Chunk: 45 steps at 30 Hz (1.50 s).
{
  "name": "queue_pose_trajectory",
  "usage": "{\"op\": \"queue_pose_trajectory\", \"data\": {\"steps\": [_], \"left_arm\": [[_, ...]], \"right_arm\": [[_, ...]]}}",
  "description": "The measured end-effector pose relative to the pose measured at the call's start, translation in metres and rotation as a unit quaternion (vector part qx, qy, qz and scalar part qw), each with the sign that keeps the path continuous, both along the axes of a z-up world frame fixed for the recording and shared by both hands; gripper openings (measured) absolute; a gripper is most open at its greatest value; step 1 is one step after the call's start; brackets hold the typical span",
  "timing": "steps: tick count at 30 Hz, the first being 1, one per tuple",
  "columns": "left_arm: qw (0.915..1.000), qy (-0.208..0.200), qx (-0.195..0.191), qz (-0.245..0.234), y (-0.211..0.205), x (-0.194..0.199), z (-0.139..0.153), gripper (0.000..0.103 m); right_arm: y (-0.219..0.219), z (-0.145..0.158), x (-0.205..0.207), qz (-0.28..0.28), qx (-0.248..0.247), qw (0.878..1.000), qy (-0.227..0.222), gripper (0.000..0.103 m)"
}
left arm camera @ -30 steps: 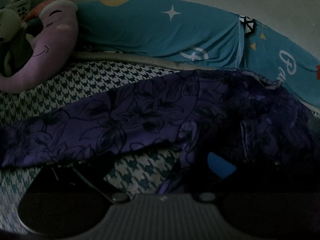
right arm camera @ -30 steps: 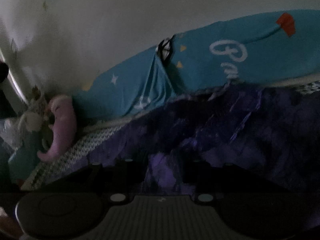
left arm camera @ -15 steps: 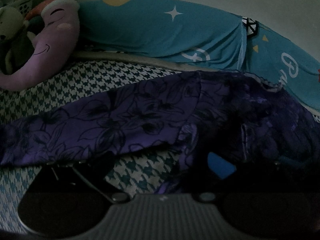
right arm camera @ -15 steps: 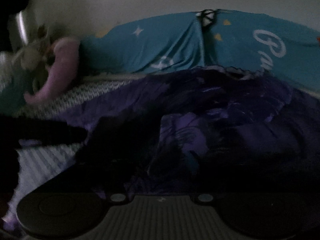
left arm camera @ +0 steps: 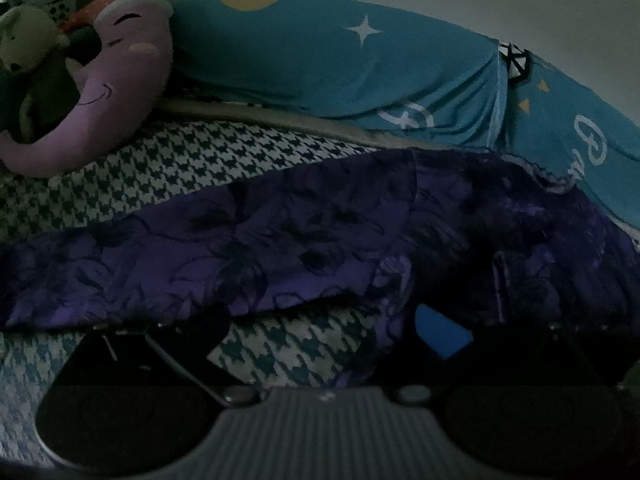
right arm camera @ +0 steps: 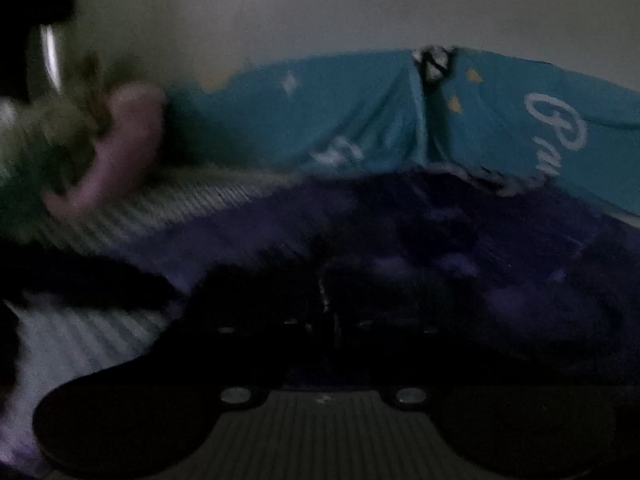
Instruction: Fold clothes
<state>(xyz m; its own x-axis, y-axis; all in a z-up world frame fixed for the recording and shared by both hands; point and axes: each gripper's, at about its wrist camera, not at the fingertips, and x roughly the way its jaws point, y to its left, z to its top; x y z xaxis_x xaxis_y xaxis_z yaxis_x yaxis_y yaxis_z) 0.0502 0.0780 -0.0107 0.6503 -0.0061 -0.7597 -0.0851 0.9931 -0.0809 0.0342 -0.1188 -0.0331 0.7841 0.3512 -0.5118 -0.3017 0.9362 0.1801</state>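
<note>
My left tongs (left arm camera: 320,332) stand wide over the purple floral garment (left arm camera: 280,256), spread on the houndstooth bed (left arm camera: 200,168). My right tongs (right arm camera: 330,312) press together on the garment's dark cloth.

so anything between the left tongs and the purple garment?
Nothing visible. The left tongs sit at the near edge of the purple floral garment, with only bare houndstooth bedsheet between the fingers.
</note>
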Motion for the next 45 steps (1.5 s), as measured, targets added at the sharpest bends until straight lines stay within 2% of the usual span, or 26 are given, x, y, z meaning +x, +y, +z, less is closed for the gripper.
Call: {"op": "queue_pose_trajectory", "data": {"steps": [3,4,5,7,12,19,27,37,41,45], "left_arm": [[0.9999,-0.008,0.008,0.007,0.002,0.0,0.003,0.103],[0.9998,-0.013,0.012,0.012,0.003,0.0,0.004,0.103],[0.9995,-0.018,0.016,0.019,0.005,0.0,0.006,0.103],[0.999,-0.027,0.019,0.029,0.008,0.0,0.009,0.103],[0.9994,-0.023,0.019,0.017,0.002,0.002,0.009,0.103],[0.9987,-0.036,0.032,-0.02,-0.021,-0.002,0.012,0.103],[0.9978,-0.039,0.028,-0.046,-0.045,-0.003,0.012,0.103],[0.9968,-0.034,0.043,-0.058,-0.069,0.001,0.004,0.103],[0.997,-0.026,0.049,-0.054,-0.071,0.004,0.0,0.103],[0.9971,-0.019,0.052,-0.052,-0.071,0.006,-0.003,0.103]], "right_arm": [[-0.001,0.014,-0.002,0.038,0.054,0.998,-0.011,0.009],[0.0,0.017,-0.002,0.044,0.062,0.997,-0.011,0.014],[0.0,0.019,-0.002,0.045,0.06,0.997,-0.008,0.024],[-0.003,0.021,-0.004,0.042,0.047,0.998,-0.007,0.03],[-0.024,0.027,-0.013,0.008,0.031,0.999,-0.006,0.03],[-0.08,0.041,-0.031,-0.056,0.0,0.998,-0.028,0.03],[-0.157,0.048,-0.048,-0.136,0.012,0.99,-0.025,0.031],[-0.206,0.038,-0.065,-0.192,-0.039,0.981,-0.01,0.039],[-0.21,0.026,-0.069,-0.179,-0.08,0.981,0.009,0.045],[-0.213,0.012,-0.073,-0.162,-0.123,0.979,0.03,0.047]]}}
